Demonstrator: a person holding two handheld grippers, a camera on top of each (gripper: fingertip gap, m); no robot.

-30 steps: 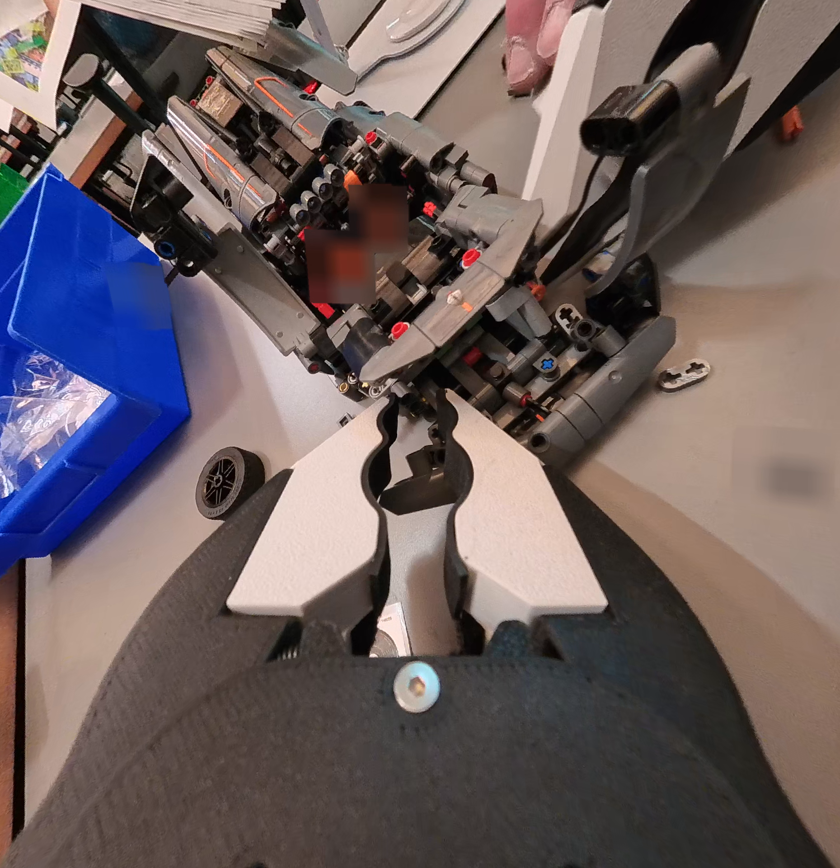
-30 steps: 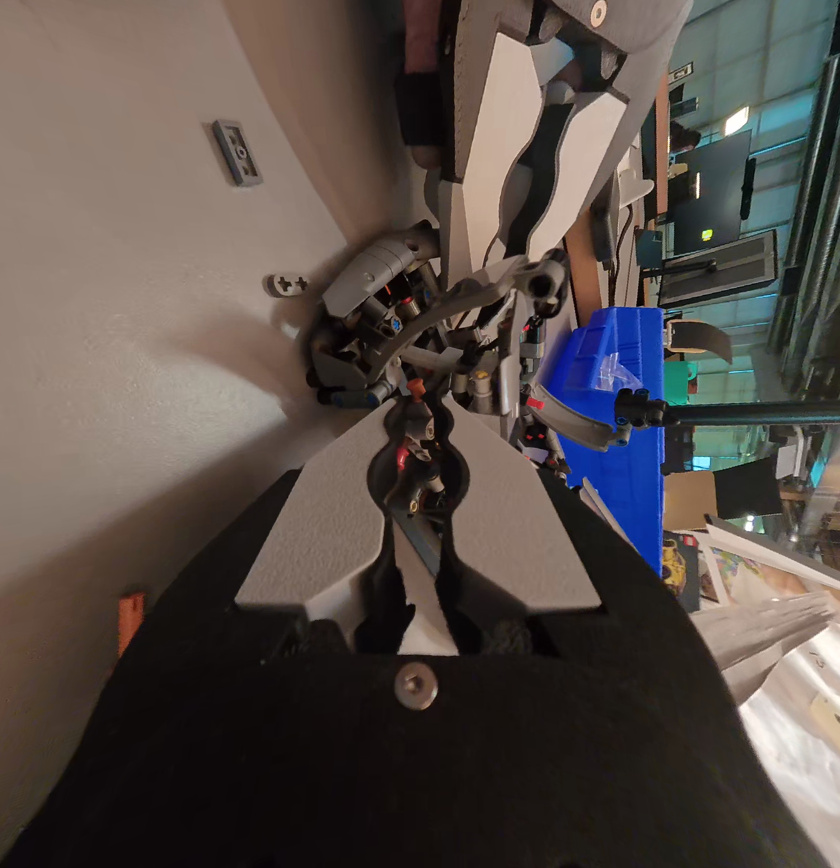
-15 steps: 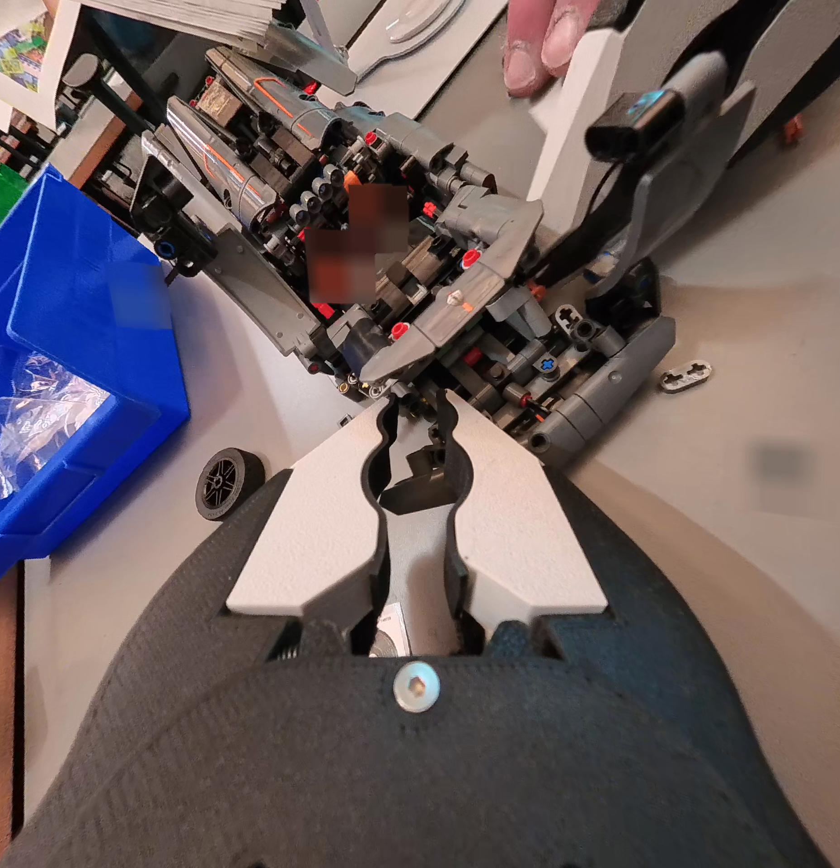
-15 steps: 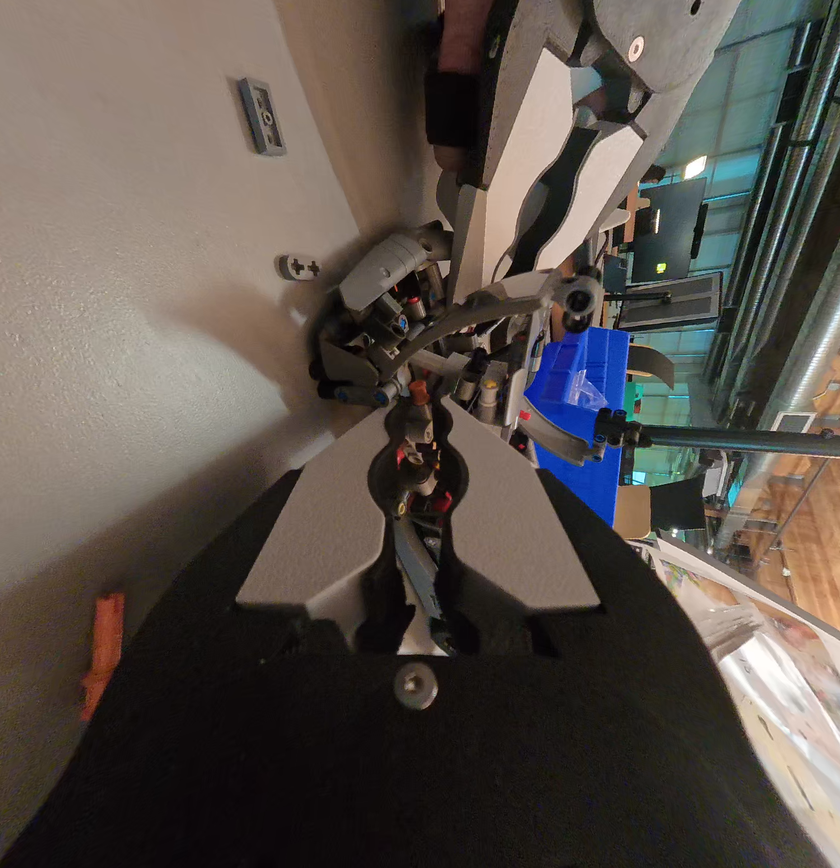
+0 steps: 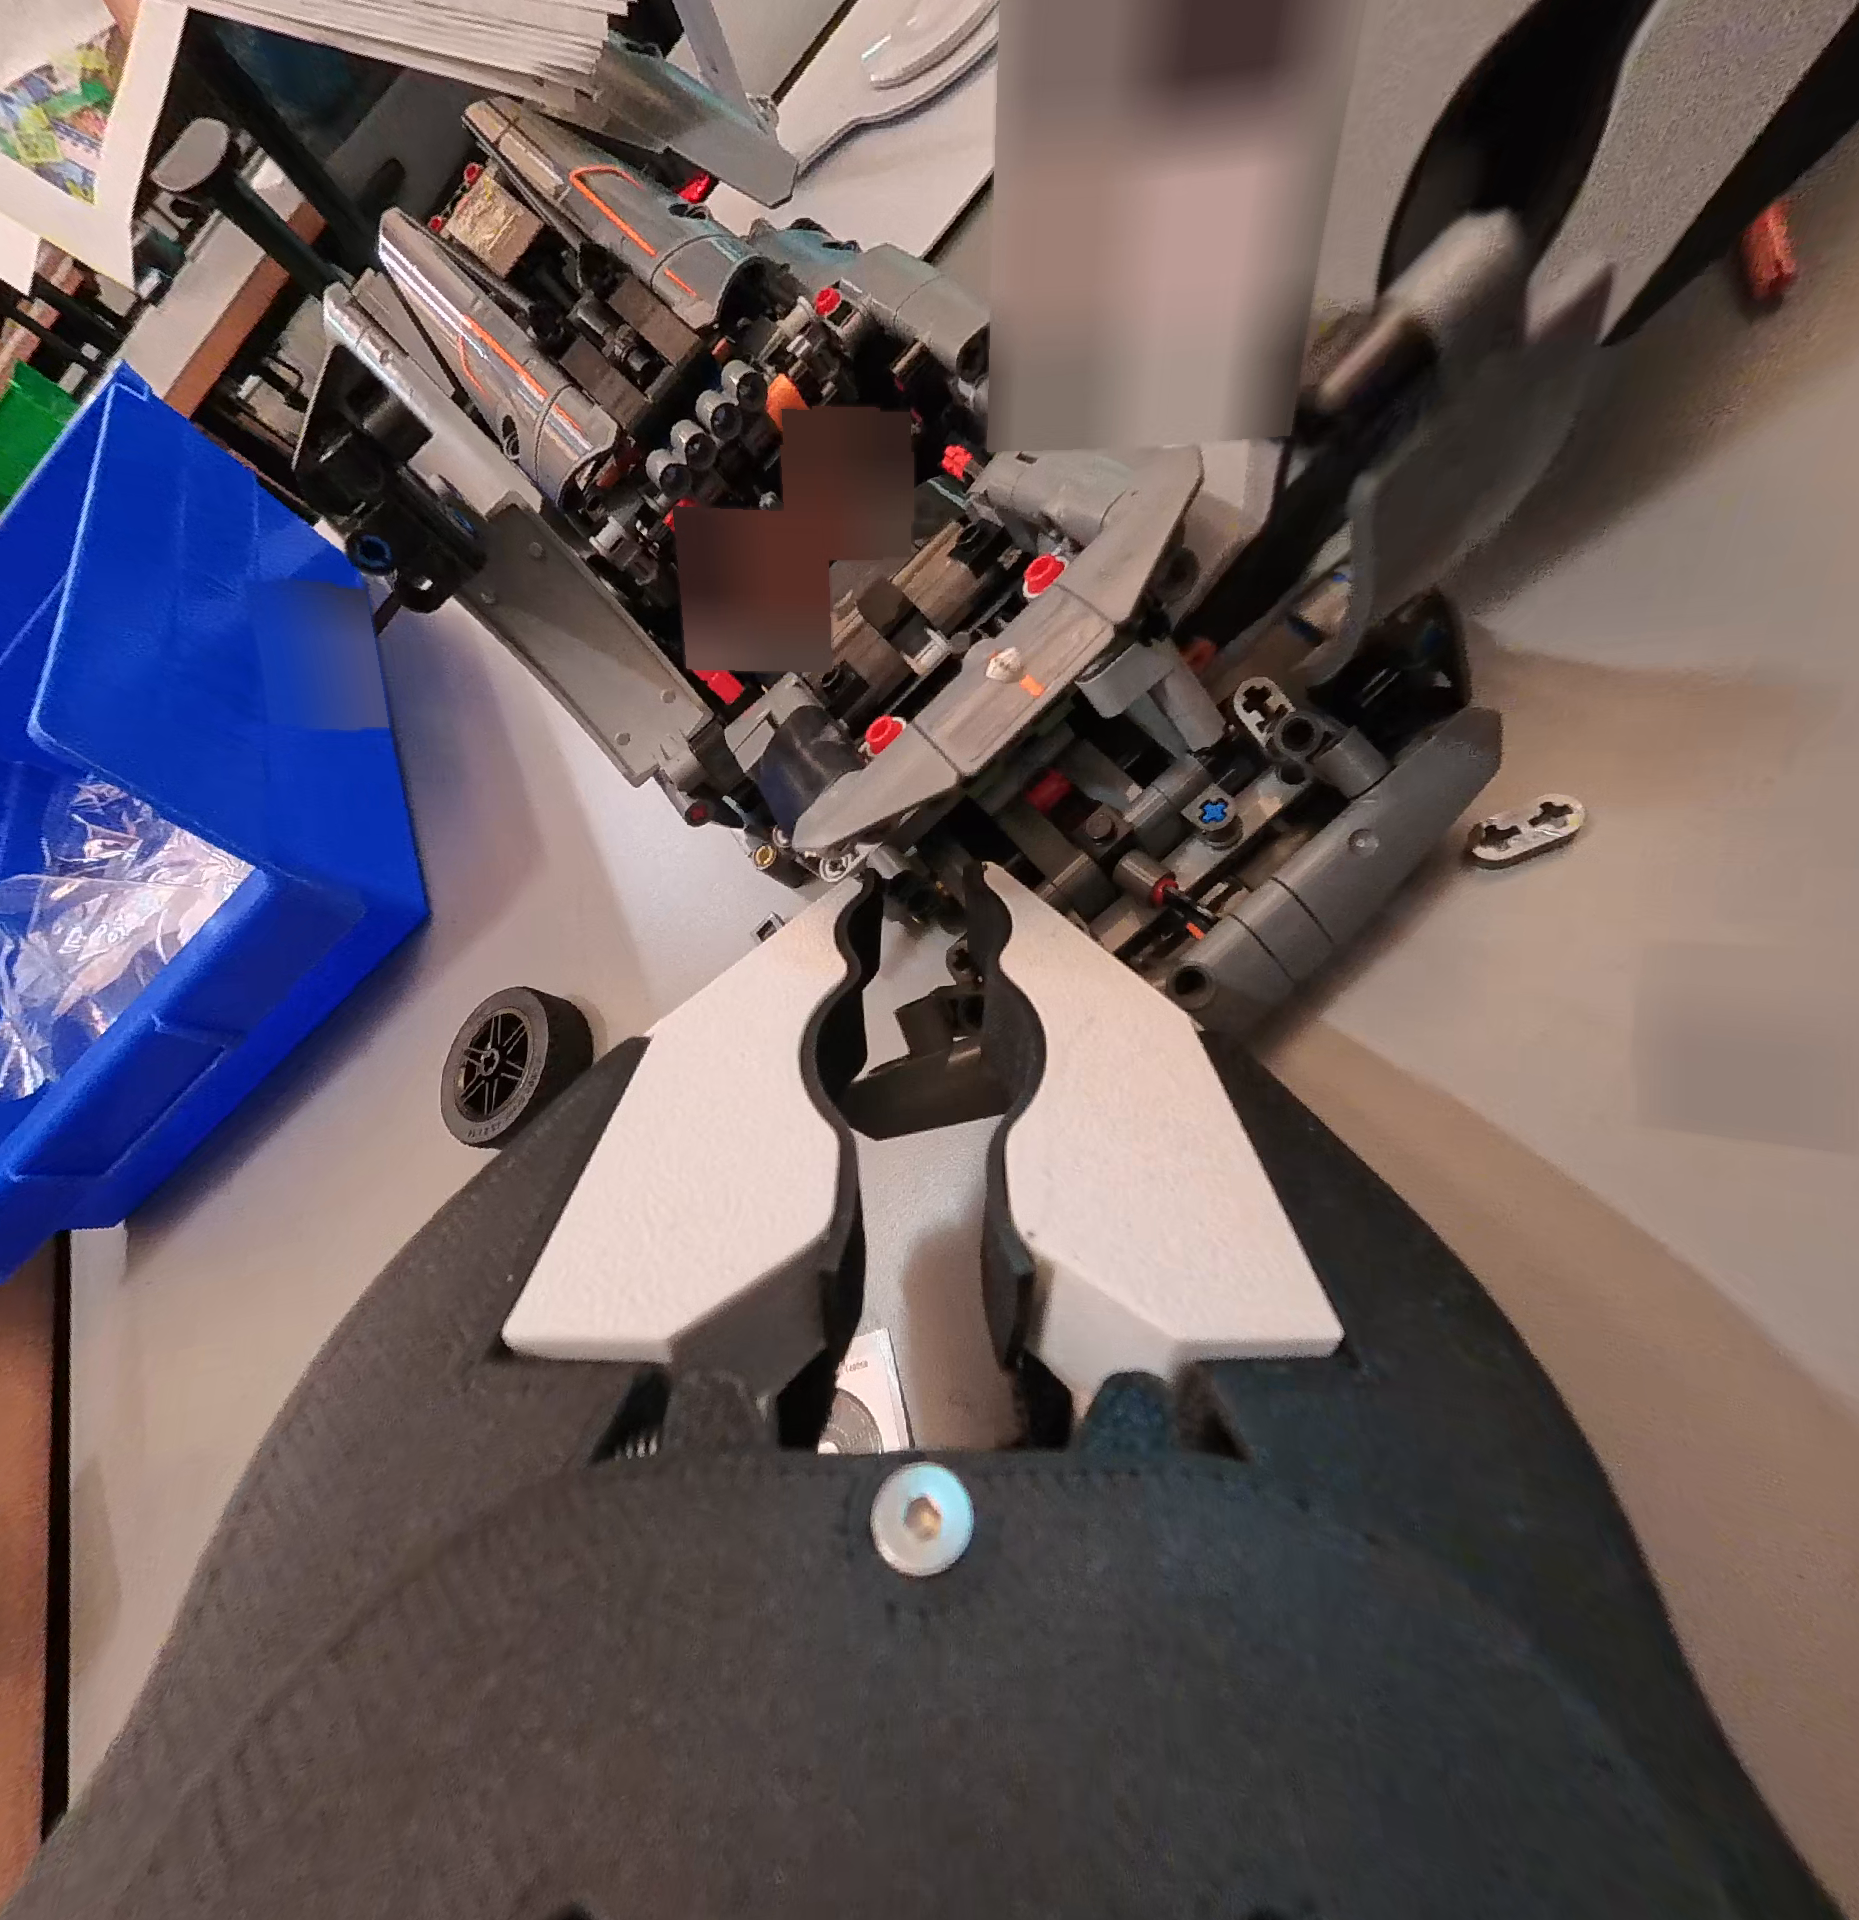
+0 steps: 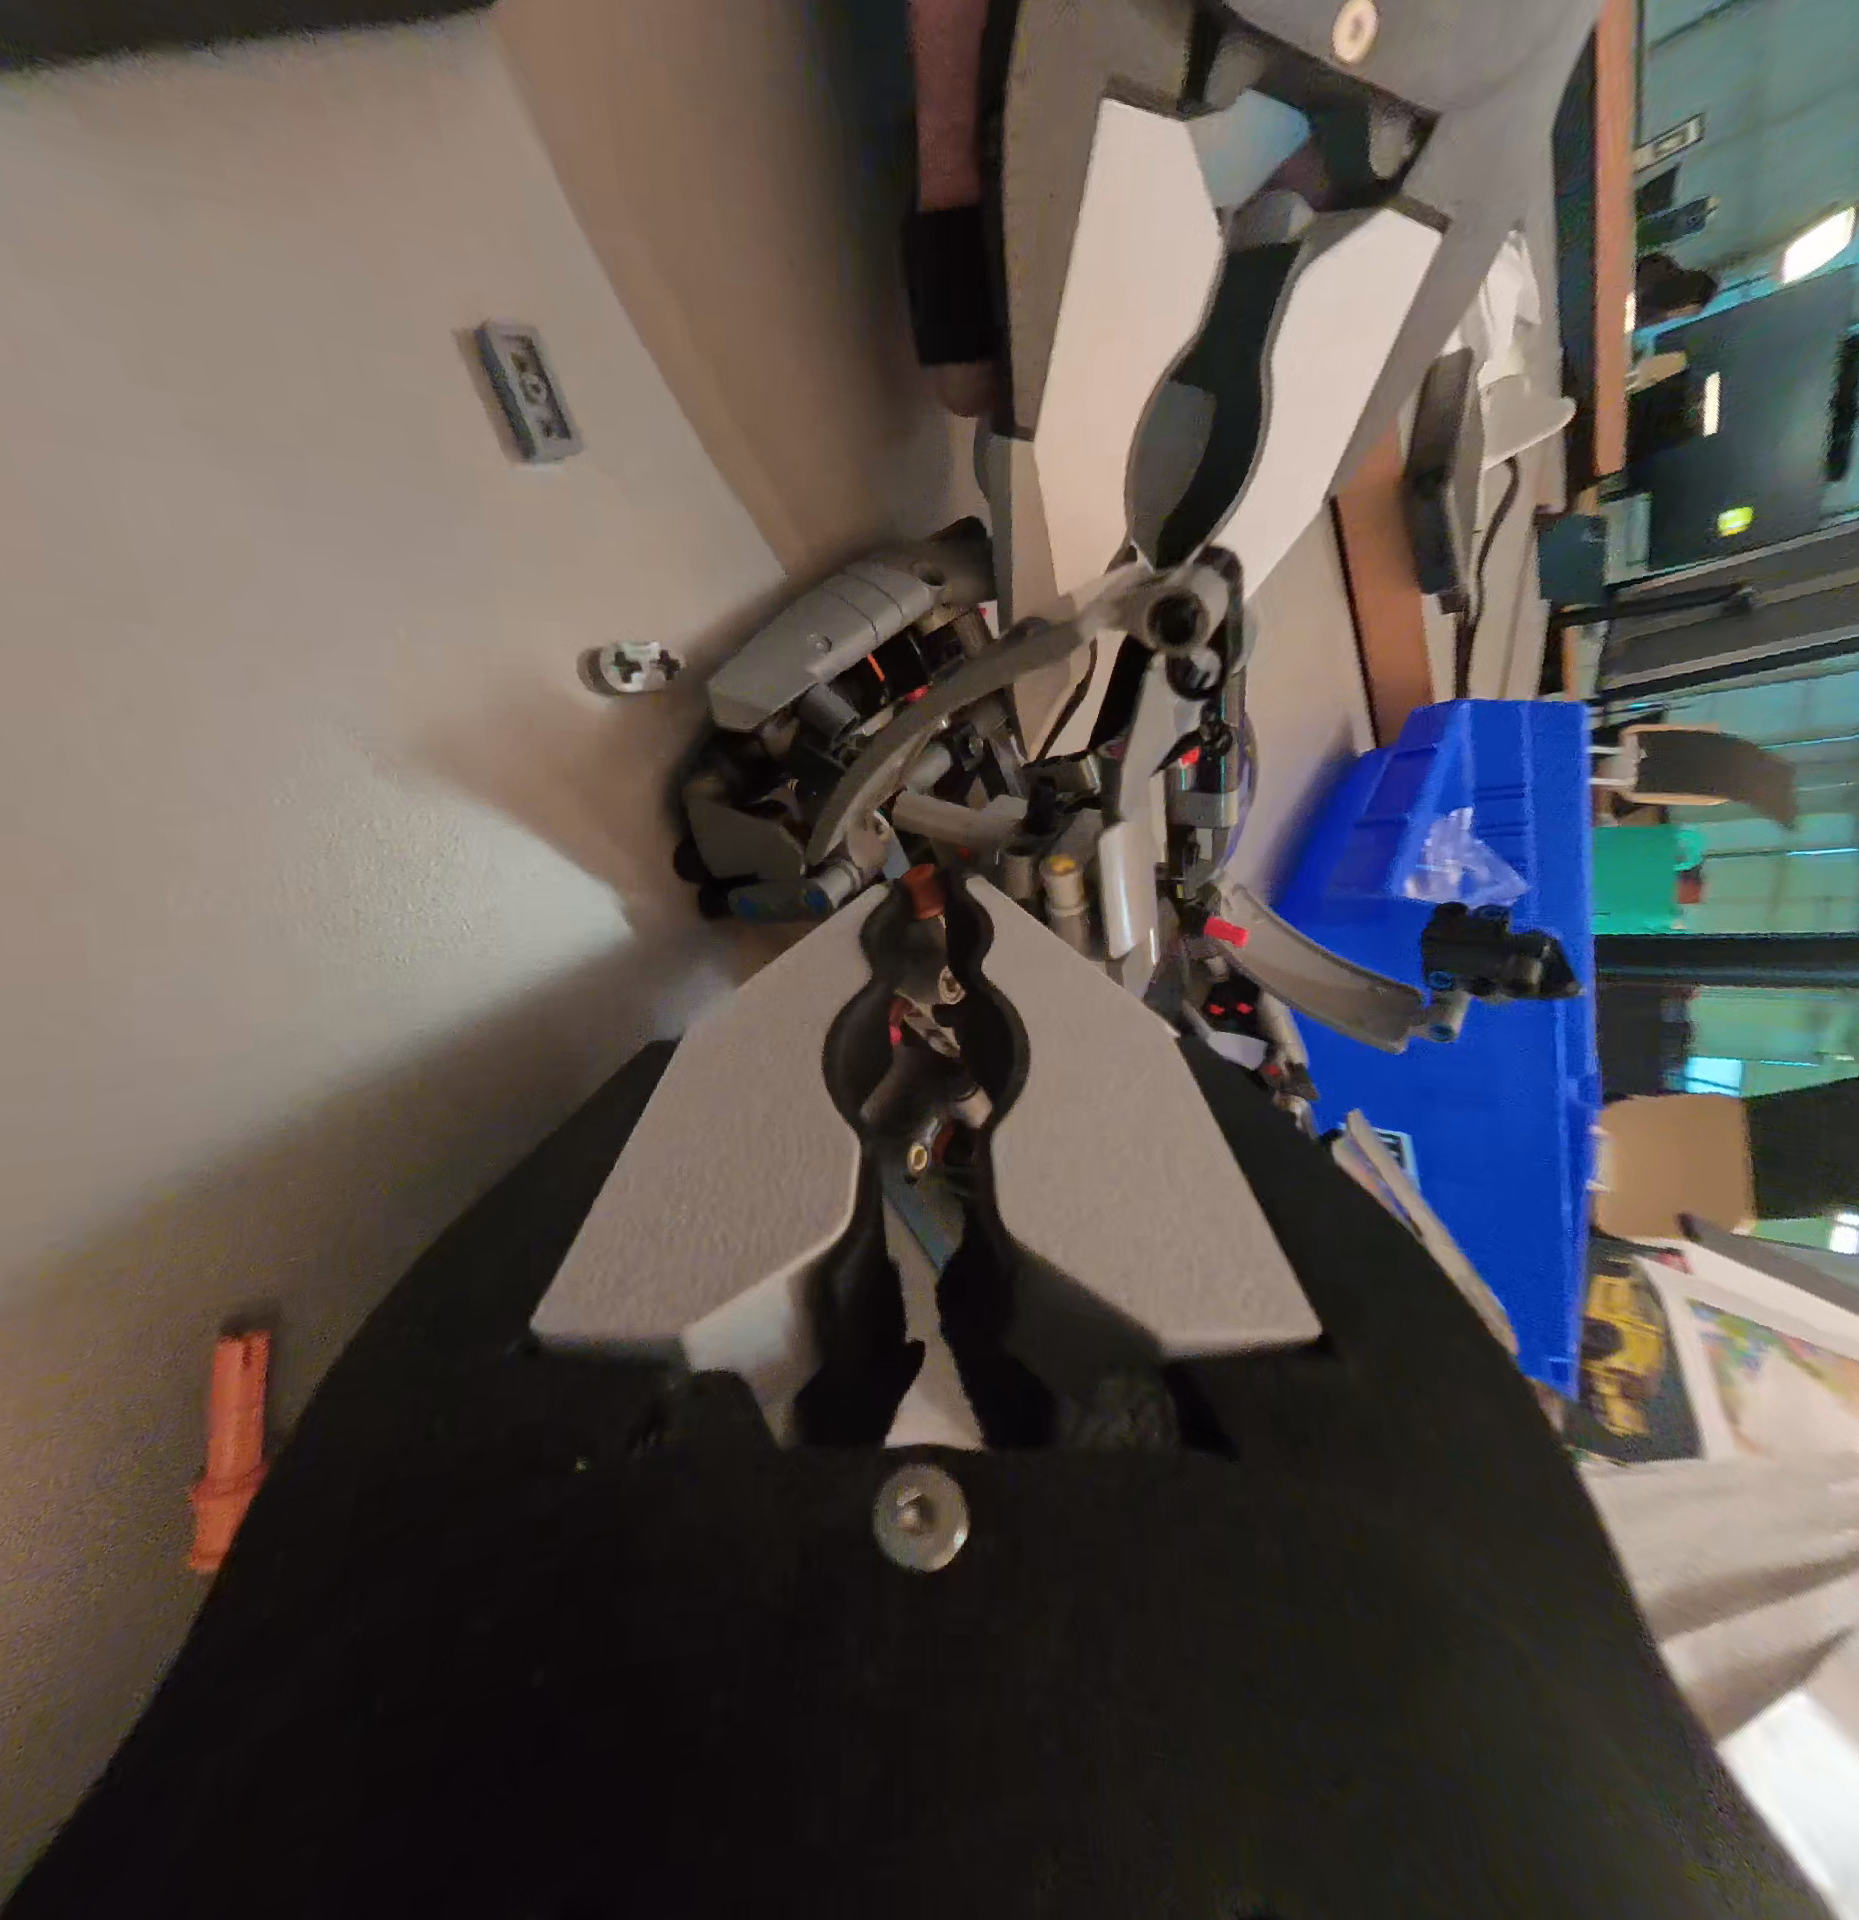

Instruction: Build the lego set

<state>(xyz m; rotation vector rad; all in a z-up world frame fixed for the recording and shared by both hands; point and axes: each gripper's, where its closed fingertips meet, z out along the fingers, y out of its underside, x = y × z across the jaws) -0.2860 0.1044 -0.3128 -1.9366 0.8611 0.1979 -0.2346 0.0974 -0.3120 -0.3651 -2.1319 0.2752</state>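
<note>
Building: judged well advanced; the lego model [image 5: 904, 582] is seen as a dense grey and black vehicle body, most panels already fitted.
Location: the model lies on its side on the pale worktop [image 5: 1683, 644], just beside the blue bin [image 5: 177, 727], between the two tools.
Look of model: curved grey fairings, orange stripes on dark panels, red and blue pins and black beams are left exposed; in the right wrist view a curved grey arch [image 6: 1320, 977] is seen ending in a black connector.
Left tool [image 5: 925, 894]: its white fingers are set narrow, tips touching the model's near edge; a black part sits in the round hollow between them, so a grip on the model is judged likely, though the contact itself is partly hidden.
Right tool [image 6: 930, 904]: fingers are closed to a narrow gap around a slim stack of small pins and connectors belonging to the model; an orange-brown pin tip shows at the fingertips.
Left to do: at least one wheel [image 5: 514, 1065] is not yet mounted and stands loose on the worktop near the bin.
Loose parts: a grey two-hole link [image 5: 1527, 831], a small grey plate [image 6: 527, 392] and an orange pin [image 6: 231, 1444] are still unplaced.
Bin contents: a clear plastic bag [image 5: 83, 935] is noted; whether pieces remain inside cannot be told.
</note>
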